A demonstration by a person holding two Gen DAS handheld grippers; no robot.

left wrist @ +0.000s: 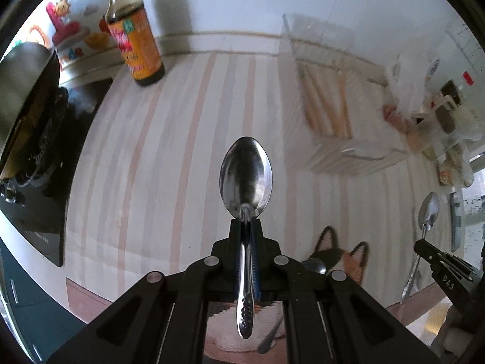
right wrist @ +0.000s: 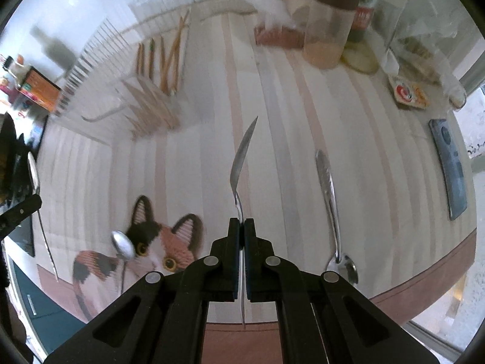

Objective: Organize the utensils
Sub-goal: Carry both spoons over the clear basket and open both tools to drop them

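Two loose spoons (right wrist: 333, 212) — striped cat-print tablecloth (right wrist: 288, 106), white wall (left wrist: 242, 0) behind

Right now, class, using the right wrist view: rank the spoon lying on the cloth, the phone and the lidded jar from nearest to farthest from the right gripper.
From the right gripper:
1. Spoon, just to its right on the cloth.
2. Phone, farther right, near the table edge.
3. Lidded jar, far end, right of centre.
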